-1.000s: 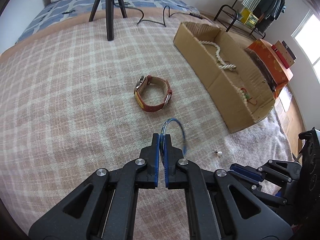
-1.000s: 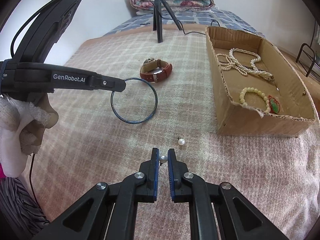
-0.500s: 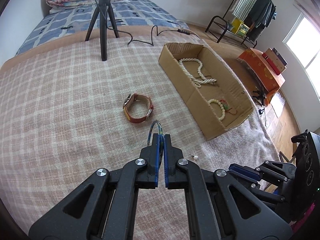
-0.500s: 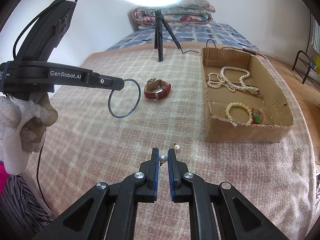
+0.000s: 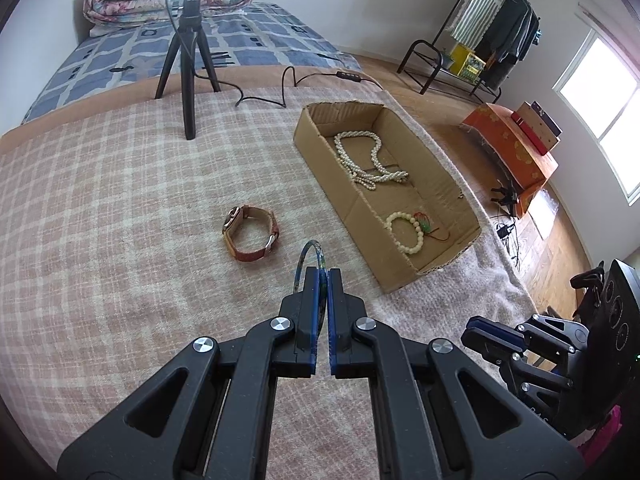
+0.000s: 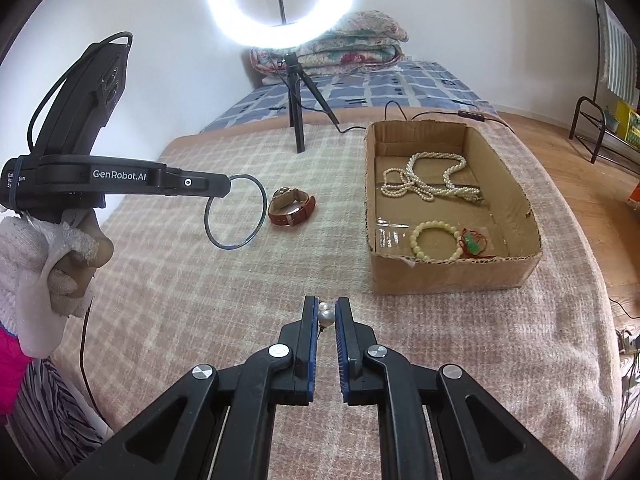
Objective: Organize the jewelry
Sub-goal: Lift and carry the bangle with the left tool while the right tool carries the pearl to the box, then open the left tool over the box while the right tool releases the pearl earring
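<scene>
Left hand-held gripper [image 5: 323, 276] clamped on one thin blue bangle [image 6: 236, 211], held up off the bed blanket [image 5: 100, 208]. Right hand-held gripper [image 6: 327, 312] pinching one pearl earring [image 6: 325, 316] between its fingertips. Ahead of both: one brown-strapped watch [image 5: 251, 236] on the blanket, left of one cardboard box [image 6: 448, 276]. Inside the box: one pearl necklace [image 6: 424, 180], one beaded bracelet [image 6: 436, 240].
</scene>
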A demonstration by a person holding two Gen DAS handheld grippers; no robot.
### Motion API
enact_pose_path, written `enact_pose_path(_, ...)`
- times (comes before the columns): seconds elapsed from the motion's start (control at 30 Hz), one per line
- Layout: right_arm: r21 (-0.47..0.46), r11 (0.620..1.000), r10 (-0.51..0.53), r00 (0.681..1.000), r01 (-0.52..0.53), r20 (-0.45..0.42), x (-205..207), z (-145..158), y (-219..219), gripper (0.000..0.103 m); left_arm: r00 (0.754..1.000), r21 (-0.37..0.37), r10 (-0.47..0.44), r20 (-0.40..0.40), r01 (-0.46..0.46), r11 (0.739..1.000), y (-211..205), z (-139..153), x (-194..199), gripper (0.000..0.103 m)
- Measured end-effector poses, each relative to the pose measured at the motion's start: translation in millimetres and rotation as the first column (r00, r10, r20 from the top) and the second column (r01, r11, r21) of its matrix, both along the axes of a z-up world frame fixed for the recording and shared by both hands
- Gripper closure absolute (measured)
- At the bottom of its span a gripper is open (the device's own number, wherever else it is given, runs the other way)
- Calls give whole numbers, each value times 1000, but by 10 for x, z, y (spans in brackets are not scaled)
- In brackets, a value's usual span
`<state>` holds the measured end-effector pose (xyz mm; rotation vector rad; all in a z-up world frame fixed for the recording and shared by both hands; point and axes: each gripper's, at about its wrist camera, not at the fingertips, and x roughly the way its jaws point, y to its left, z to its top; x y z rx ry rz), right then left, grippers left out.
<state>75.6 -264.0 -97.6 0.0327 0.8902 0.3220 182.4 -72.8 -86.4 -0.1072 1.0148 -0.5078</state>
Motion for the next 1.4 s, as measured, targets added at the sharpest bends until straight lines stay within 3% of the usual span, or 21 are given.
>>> enact_pose_path(0.3, 8, 999, -47, 997, 47, 61, 128, 217, -250, 97, 998, -35, -19, 54, 21, 999, -214, 282, 184, 102)
enact_pose_path(0.63, 11, 996, -93, 991, 93, 98, 470, 302, -504, 97, 997, -54, -46, 61, 49, 997, -625, 354, 548, 102)
enact_pose_path(1.07, 2, 990, -144, 987, 144, 65, 1055, 116, -808, 97, 996, -73, -83, 28, 85, 994, -1037, 170, 771, 102)
enact_pose_path(1.4, 9, 982, -190, 982, 190, 12, 1478, -108, -1026, 97, 990, -73, -139, -9, 138, 988, -1205, -22, 575, 102)
